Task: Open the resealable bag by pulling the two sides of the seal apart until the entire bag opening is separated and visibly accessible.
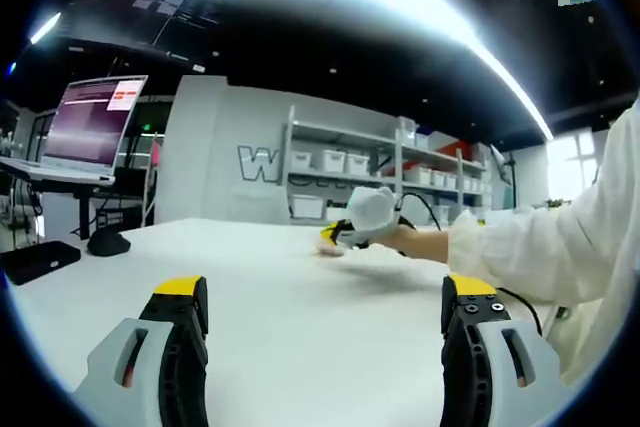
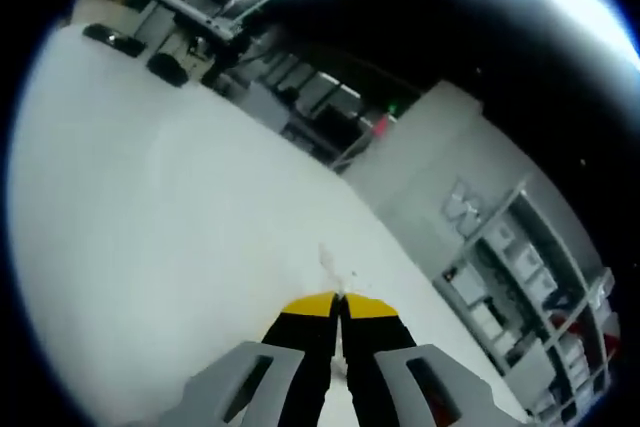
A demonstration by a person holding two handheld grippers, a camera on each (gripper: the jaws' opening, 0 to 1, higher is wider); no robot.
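A: Largest first. What was under everything?

B: White table, bare across most of its top. In the right gripper view the same table ran from 6 to 10 o'clock.

A: Background?

B: In the left gripper view, a grey wall at 12 o'clock with a large W on it. Shelving with white bins stood at 1 o'clock beside it. A white sleeve came in at 3 o'clock.

A: Desk items?

B: An open laptop on a raised stand at 10 o'clock. A dark mouse lay below it at 9 o'clock, with a flat black slab near it toward the rim.

A: Left gripper?

B: Left gripper released, jaws spread wide at 7 and 5 o'clock. Nothing between them, only table top.

A: Right gripper?

B: Right gripper clenched, yellow tips pressed together at 6 o'clock in its own view. In the left gripper view the right gripper sat near centre, held by a hand, tips low at the table.

A: And the bag?

B: Hard to make out. A faint clear sliver rose just past the closed tips in the right gripper view, which may have been the bag's edge. Could not tell whether the jaws pinched it.
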